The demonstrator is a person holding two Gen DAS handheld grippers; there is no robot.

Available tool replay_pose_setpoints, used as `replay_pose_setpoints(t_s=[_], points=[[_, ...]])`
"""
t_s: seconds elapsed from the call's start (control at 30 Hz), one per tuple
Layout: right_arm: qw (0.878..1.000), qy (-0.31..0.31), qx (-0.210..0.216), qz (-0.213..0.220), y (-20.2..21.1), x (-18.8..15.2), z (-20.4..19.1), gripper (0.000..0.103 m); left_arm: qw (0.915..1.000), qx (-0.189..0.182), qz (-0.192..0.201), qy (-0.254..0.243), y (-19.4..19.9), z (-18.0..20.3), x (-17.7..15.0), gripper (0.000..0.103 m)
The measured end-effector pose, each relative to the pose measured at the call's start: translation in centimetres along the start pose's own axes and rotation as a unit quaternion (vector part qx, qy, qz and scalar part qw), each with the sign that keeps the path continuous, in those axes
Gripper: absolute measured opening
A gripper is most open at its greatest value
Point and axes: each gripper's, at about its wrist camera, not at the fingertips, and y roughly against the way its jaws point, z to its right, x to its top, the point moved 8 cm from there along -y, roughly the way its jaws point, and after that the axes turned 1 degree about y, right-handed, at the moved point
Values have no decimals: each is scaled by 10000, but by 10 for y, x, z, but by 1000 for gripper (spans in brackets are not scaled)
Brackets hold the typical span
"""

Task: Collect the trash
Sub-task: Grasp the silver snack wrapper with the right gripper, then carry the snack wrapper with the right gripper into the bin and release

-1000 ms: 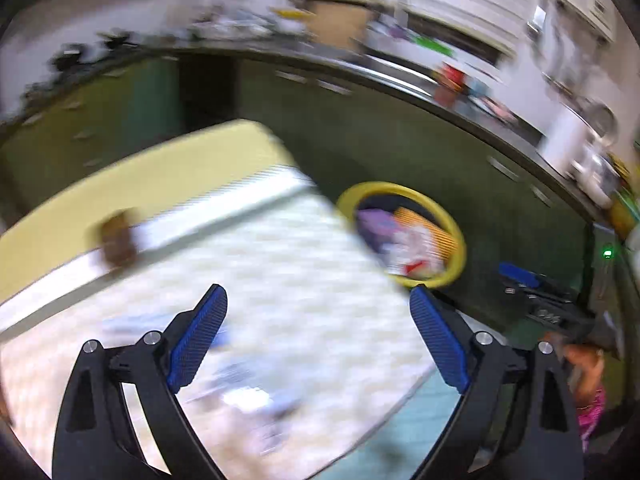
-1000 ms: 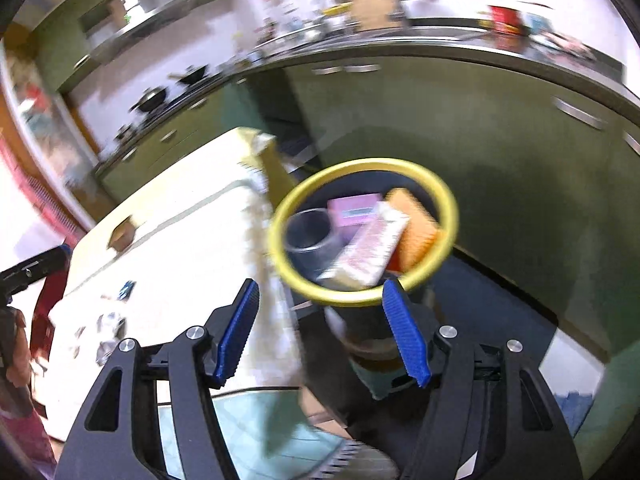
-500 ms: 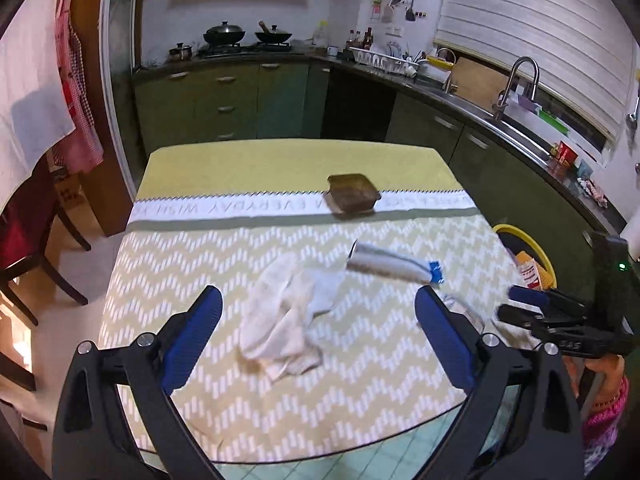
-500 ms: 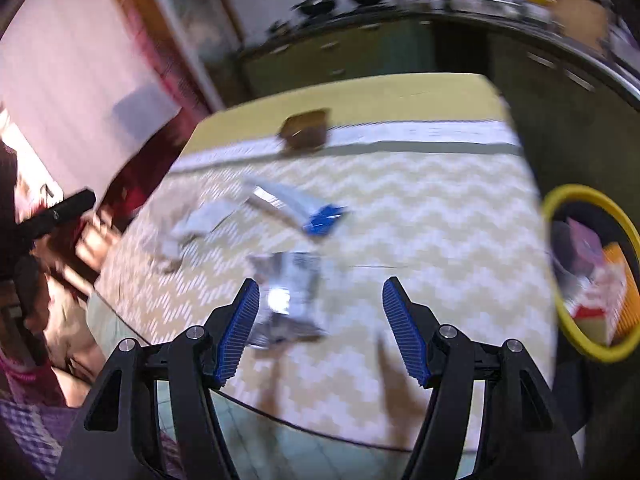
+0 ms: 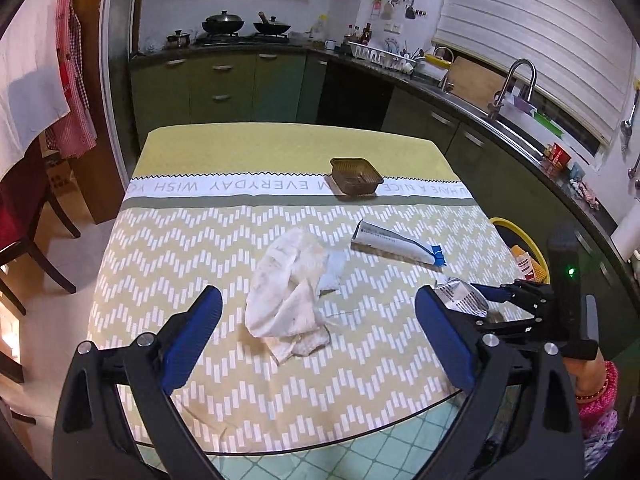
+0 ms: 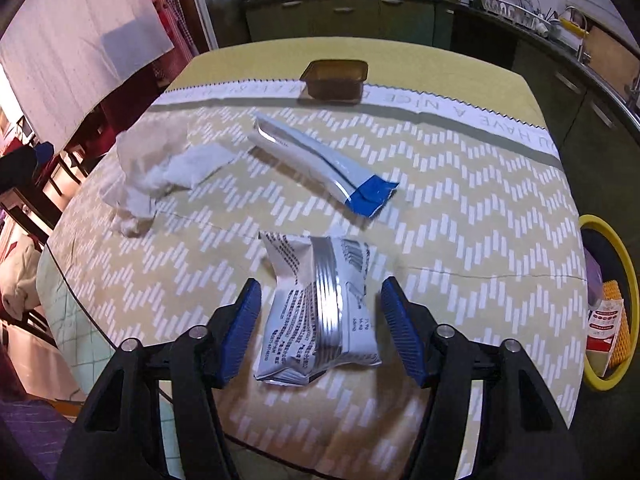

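The silver wrapper (image 6: 320, 308) is framed between the wide-open jaws of the right gripper (image 6: 320, 328) near the table's (image 6: 460, 216) front edge, so the pickup step is judged to be in hand; closing on it is called for next. The left gripper (image 5: 316, 340) is held open over the tissue (image 5: 292, 284), with the tube (image 6: 316, 160) and brown tray (image 6: 335, 79) beyond, and the yellow bin (image 6: 622, 304) off the table's right side.

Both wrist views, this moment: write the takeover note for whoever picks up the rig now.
Right tongs: open, straddling the silver wrapper at the table's near edge, not yet gripped.
Left tongs: open, empty, facing the crumpled tissue.
Also on the table: blue-ended tube wrapper, brown plastic tray.
Yellow-rimmed bin beside the table already holds trash.
Left: bin all four.
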Motion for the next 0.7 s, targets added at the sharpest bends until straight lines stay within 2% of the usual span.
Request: replay_pose_setpoints(t_s=[0.07,0.17,0.3,0.7], points=[[10000,50,-59,7,-1,-1,0,56,10000,-7,-16,5,-1,0,-1,92],[9999,55,-88,31,-1,0,1,48,10000,-14,-32,-1,-3,1,-2,92],[10000,12,-60,71,1,0,3,46,10000,-17,-56,-9,-4,4,-3,92],[9984,-197,220,477,49,-6,6,46,10000,-45,-35,-81,-3,10,-4,92]])
